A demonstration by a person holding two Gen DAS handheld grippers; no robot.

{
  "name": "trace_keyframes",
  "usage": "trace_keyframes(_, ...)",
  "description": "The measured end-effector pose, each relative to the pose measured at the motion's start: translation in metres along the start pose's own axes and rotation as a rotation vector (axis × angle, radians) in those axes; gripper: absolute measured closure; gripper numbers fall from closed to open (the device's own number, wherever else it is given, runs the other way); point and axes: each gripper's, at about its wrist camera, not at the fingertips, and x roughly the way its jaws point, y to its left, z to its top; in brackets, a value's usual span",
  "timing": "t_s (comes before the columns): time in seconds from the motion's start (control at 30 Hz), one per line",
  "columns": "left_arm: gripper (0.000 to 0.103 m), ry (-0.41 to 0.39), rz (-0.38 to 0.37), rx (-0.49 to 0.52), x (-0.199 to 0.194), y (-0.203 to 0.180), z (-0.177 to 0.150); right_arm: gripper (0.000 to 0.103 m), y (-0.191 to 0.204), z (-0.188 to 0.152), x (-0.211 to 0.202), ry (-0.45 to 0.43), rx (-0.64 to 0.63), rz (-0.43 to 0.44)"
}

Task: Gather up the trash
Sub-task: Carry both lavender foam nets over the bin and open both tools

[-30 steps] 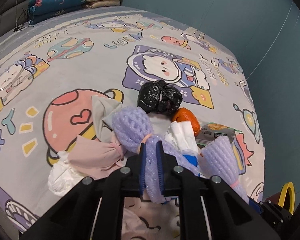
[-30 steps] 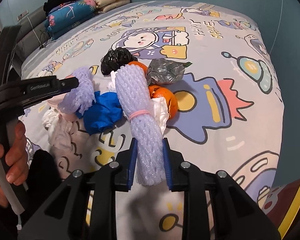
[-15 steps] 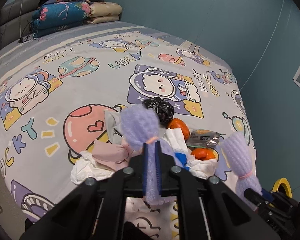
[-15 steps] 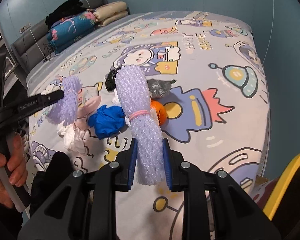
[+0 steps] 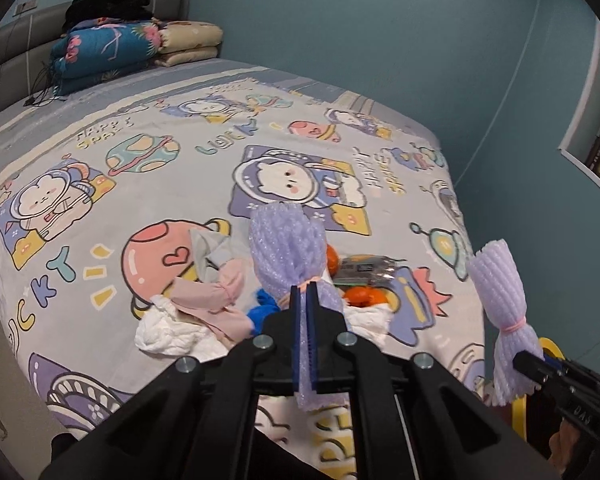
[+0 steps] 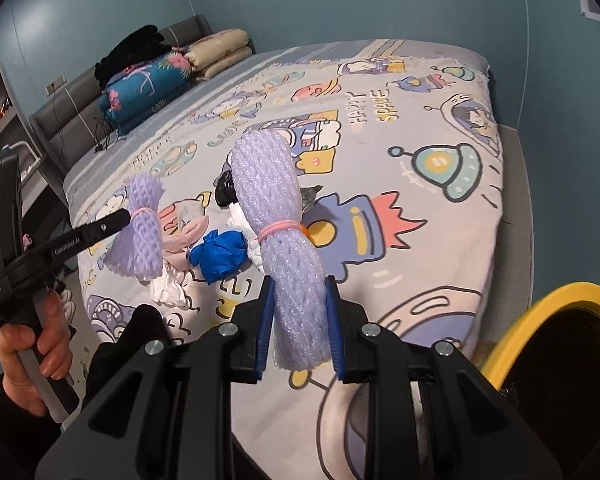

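My left gripper (image 5: 304, 287) is shut on the tied neck of a purple foam net bundle (image 5: 288, 240), held in the air above the bed's near edge. My right gripper (image 6: 300, 280) is shut on a second, paler foam net bundle (image 6: 272, 200), also lifted. Each gripper shows in the other view: the right gripper (image 5: 518, 362) with its bundle (image 5: 500, 292), the left gripper (image 6: 124, 214) with its bundle (image 6: 140, 224). Below lies a trash pile: oranges (image 5: 360, 294), a snack wrapper (image 5: 364, 268), a blue wad (image 6: 220, 254), a black bag (image 6: 224, 192), white tissue (image 5: 172, 332).
A cartoon-print bedspread (image 5: 140, 184) covers the bed. Folded quilts and pillows (image 5: 108, 56) are stacked at the headboard. A yellow-rimmed black bin (image 6: 560, 344) stands by the bed's near corner, at the right of the right wrist view. A hand (image 6: 28, 360) grips the left tool's handle.
Both grippers rose and drew back from the trash pile, each carrying its foam net bundle. The yellow bin rim came into the right wrist view.
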Motion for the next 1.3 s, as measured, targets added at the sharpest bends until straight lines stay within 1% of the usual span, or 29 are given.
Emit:
trace_keyframes(0.3,0.1,-0.003,-0.09,0.067,-0.018,-0.047,-0.012,0.08,-0.038,0.001,-0.051,-0.068,0.047,-0.045)
trace_keyframes(0.6,0.1,0.011,-0.196,0.145,-0.034,-0.104,-0.022,0.08,-0.069,-0.002,-0.085,-0.112,0.093,-0.091)
trace_keyframes(0.73,0.1,0.026,-0.242,0.196,-0.039,-0.132,-0.03,0.08,-0.082,-0.004,-0.101,-0.134,0.119,-0.11)
trace_keyframes(0.87,0.1,0.058,-0.292,0.23,-0.039,-0.157,-0.037,0.079,-0.095,-0.006,-0.116,-0.148,0.153,-0.126)
trace_keyframes(1.0,0.1,0.077,-0.318,0.273,-0.039,-0.18,-0.043,0.079,-0.107,-0.008,-0.13,-0.164,0.171,-0.152)
trace_keyframes(1.3,0.1,0.108,-0.384,0.332,-0.039,-0.223,-0.057,0.078,-0.136,-0.014,-0.152,-0.183,0.232,-0.199)
